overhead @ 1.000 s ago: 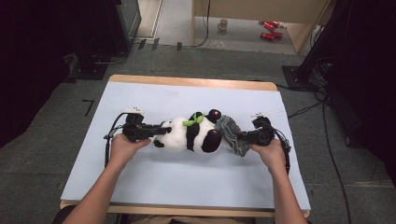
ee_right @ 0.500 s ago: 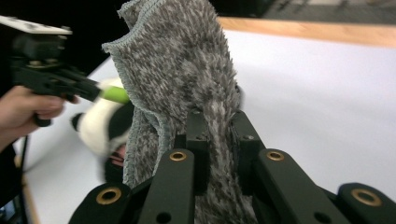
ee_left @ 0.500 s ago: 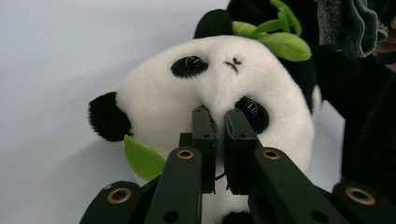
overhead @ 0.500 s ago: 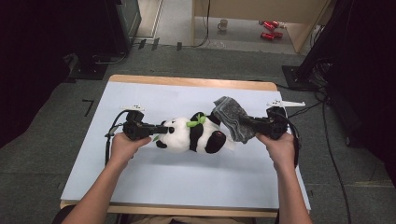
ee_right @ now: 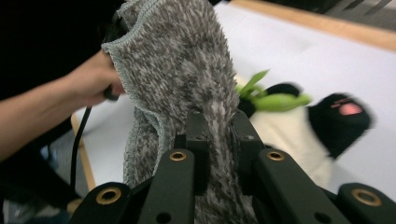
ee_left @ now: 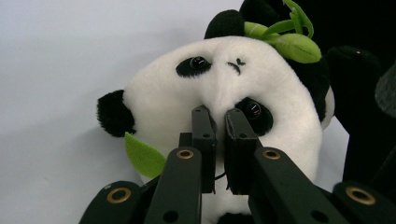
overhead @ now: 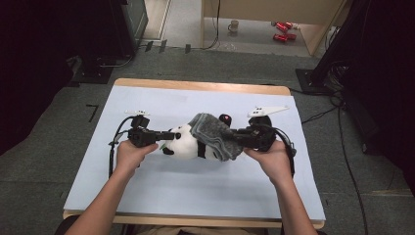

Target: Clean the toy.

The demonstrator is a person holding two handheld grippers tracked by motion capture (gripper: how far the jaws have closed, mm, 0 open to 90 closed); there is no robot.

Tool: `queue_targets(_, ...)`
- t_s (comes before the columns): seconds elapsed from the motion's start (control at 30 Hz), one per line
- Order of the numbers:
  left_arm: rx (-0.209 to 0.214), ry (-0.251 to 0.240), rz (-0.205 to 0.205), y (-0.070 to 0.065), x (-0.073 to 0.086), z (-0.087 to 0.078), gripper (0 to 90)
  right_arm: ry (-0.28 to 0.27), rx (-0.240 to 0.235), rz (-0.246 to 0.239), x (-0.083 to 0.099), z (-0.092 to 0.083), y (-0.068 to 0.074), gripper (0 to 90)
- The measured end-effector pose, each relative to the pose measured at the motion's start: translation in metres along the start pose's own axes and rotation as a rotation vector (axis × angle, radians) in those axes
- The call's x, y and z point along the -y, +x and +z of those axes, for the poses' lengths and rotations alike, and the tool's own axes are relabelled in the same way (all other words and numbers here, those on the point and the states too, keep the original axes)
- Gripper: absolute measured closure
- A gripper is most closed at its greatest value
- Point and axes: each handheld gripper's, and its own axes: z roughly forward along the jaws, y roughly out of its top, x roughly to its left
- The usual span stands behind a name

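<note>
Nearest, at the near edge of the table point(overhead: 147, 196), two forearms are coming in, each hand holding a gripper.

Left gripper point(overhead: 169, 135) is lying level, left of centre, pointing right at the toy panda point(overhead: 183, 142). In the left gripper view its jaws are standing nearly together w/ a pinch of the panda's white face fur caught between them, just below the eye; they've just been closing on it.

Right gripper point(overhead: 234, 134) is sitting right of centre, pointing left. Its jaws are clamping narrow on a grey towel point(overhead: 213, 134); in the right gripper view the fluffy fabric is bunching up between the jaws and rising above them.

The panda is lying on its side approx. mid-table, head toward the left edge, white belly facing the near edge. The towel is draping over its body & rear half, touching it. A black paw w/ pink pad point(overhead: 225, 119) is sticking out beyond the towel, toward the far edge. Green leaf trim point(ee_right: 275, 100) is showing by the neck.

Farther off, past the table's far edge: a mug point(overhead: 234, 25) and red items point(overhead: 280, 32) on the floor.
</note>
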Motion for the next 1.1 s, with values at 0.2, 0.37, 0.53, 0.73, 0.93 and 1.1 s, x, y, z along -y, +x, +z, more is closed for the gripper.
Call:
queue_targets(0.2,-0.016,-0.017,0.027,0.002,0.001,0.0,84.2,0.088,0.019,-0.019,0.008,0.021,0.001,81.9)
queue_targets(0.37,-0.019,-0.032,0.067,0.001,0.002,0.001,82.6,0.112,0.05,-0.021,0.015,0.029,-0.006,81.9)
queue_targets(0.53,-0.042,-0.062,0.192,-0.003,0.003,-0.001,71.9,0.107,0.078,-0.029,0.016,0.032,-0.01,82.0)
queue_targets(0.73,-0.055,-0.091,0.306,-0.009,0.007,-0.01,46.2,0.077,0.094,-0.03,0.015,0.034,-0.016,82.0)
queue_targets(0.93,-0.016,-0.082,0.367,-0.015,0.011,-0.019,39.5,0.061,0.102,-0.025,0.012,0.036,-0.021,82.0)
queue_targets(1.1,0.001,-0.091,0.388,-0.017,0.016,-0.024,38.8,0.05,0.11,-0.025,0.009,0.037,-0.026,82.0)
